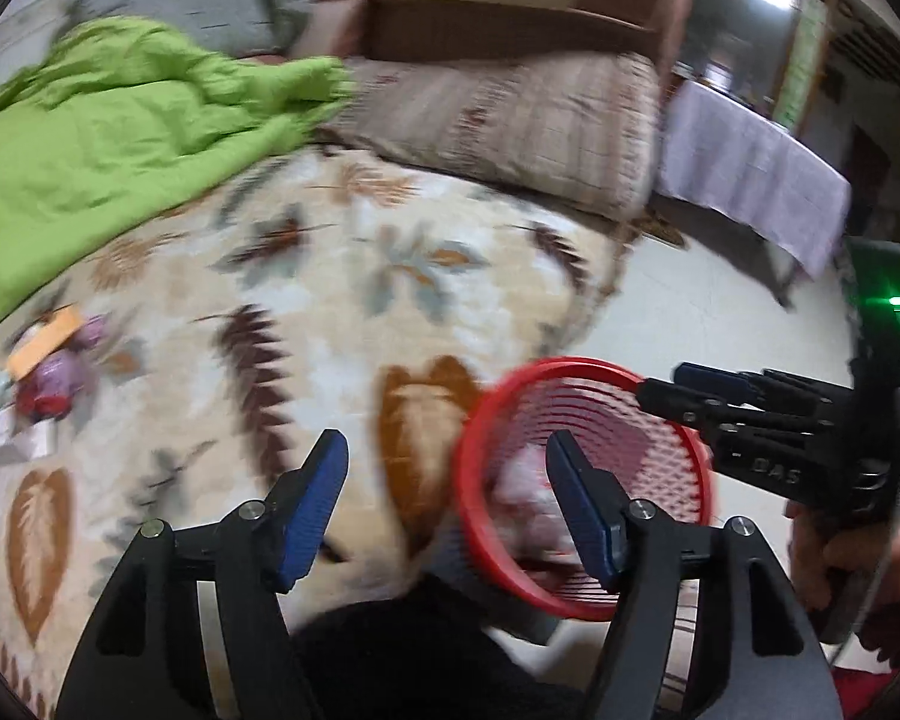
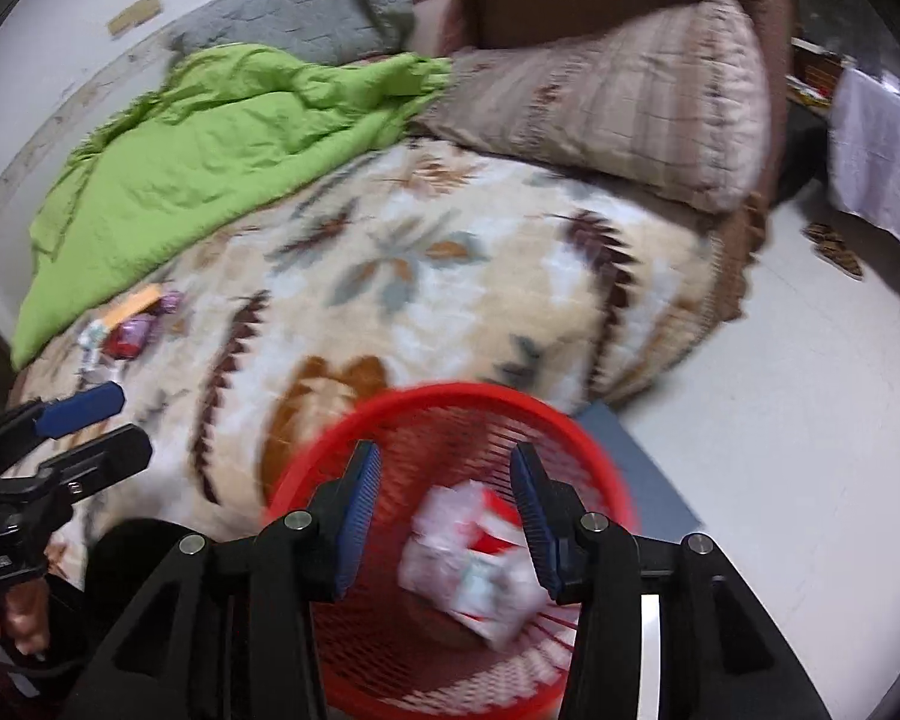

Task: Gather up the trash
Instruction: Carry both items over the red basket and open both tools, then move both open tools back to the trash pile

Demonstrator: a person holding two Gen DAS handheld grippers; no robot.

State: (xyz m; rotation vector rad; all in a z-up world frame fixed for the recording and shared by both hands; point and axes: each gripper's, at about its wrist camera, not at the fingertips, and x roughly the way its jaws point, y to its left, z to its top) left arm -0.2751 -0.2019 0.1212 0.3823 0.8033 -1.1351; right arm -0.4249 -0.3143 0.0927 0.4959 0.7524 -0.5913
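Far left on the leaf-patterned bedspread, below the edge of the green quilt, lies the remaining trash pile: an orange strip, a purple and a red wrapper, and some white scraps, bunched together and touching. The orange strip's long axis runs diagonally, low-left to high-right in the right wrist view; the smaller pieces are too blurred to read.

Next rightward, the left gripper points down over the bedspread. Its jaws stand moderately wide with nothing between them. In its own view the pile sits well off to the left of its fingers and farther out across the bed.

Further right, the red mesh basket stands on the floor against the bed's near edge. The right gripper hangs directly above its mouth, jaws parted and empty. A crumpled white-and-red packet lies inside the basket below them, clear of both pads.

Judgement: the pile lies on the left hand's side and well apart from the basket, so the left gripper is the nearer one. A swing to the left across the bed is called for. The orange strip would best be taken across its narrow width.
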